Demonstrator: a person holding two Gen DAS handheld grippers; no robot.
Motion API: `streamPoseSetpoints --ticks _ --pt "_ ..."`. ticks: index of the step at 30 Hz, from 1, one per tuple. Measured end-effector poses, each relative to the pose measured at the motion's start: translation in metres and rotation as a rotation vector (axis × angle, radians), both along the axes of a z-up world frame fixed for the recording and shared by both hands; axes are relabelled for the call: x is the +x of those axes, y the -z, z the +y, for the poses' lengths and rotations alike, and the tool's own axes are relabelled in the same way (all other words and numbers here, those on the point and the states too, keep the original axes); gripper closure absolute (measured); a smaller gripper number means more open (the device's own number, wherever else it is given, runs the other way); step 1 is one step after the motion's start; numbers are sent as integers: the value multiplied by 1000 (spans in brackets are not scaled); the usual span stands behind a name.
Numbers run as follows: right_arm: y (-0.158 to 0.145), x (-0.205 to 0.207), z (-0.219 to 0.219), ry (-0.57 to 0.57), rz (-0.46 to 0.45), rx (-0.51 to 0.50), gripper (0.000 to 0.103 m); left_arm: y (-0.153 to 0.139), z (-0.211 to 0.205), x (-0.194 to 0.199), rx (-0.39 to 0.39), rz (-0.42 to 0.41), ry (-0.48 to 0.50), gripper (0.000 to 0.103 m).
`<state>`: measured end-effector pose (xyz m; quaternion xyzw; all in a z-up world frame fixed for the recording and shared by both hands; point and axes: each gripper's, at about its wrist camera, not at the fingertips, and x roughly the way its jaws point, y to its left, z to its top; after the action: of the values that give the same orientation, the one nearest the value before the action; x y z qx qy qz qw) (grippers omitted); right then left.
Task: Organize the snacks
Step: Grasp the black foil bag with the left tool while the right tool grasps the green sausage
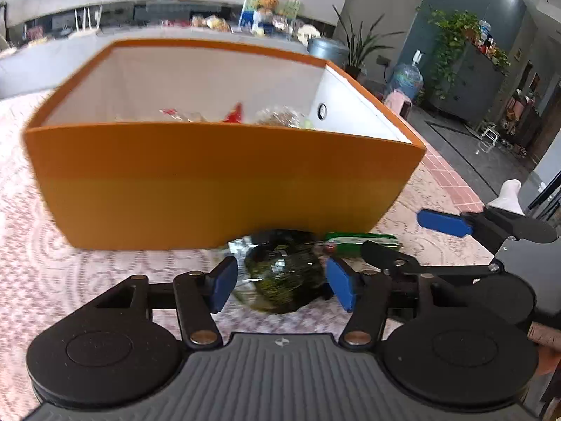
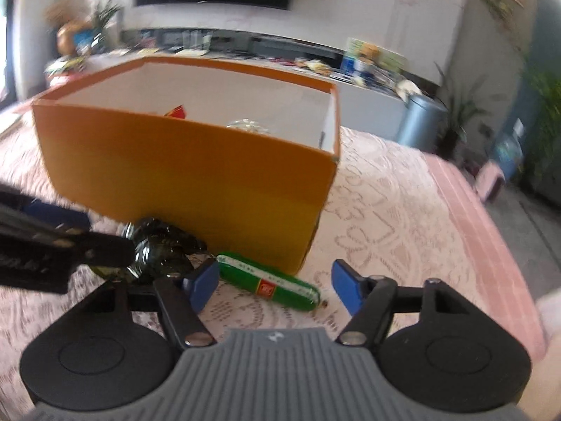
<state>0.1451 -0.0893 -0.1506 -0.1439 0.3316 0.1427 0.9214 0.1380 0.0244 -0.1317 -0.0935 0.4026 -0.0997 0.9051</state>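
Your left gripper (image 1: 280,286) has its fingers spread on either side of the dark green snack pack (image 1: 284,280), which sits squarely between them, pads not yet pressing, against the near wall of the orange box (image 1: 224,189) on the lace-covered table (image 1: 105,273). To its right, the green sausage (image 2: 270,282) lies flat just in front of your right gripper (image 2: 273,287), whose fingers are also apart and empty. Its long axis runs slantwise, from the box's near wall toward the near right edge of the table.
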Motion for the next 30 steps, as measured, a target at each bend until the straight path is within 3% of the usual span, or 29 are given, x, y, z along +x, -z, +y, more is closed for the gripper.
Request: streamPoseSetpoints --ticks 7,15,24,28,30 --pt "8 16 -12 -104 51 3 48 10 -11 25 -54 132 -50 44" --pt "25 34 -23 -86 123 78 42 17 -18 41 -25 208 -136 42" --pt "16 16 -23 -87 149 80 77 19 -38 53 60 226 -143 28" --pt "13 9 -29 -84 177 127 77 21 -46 59 104 226 -156 20" --pt "13 8 -27 -83 176 126 77 24 -53 61 167 218 -152 20"
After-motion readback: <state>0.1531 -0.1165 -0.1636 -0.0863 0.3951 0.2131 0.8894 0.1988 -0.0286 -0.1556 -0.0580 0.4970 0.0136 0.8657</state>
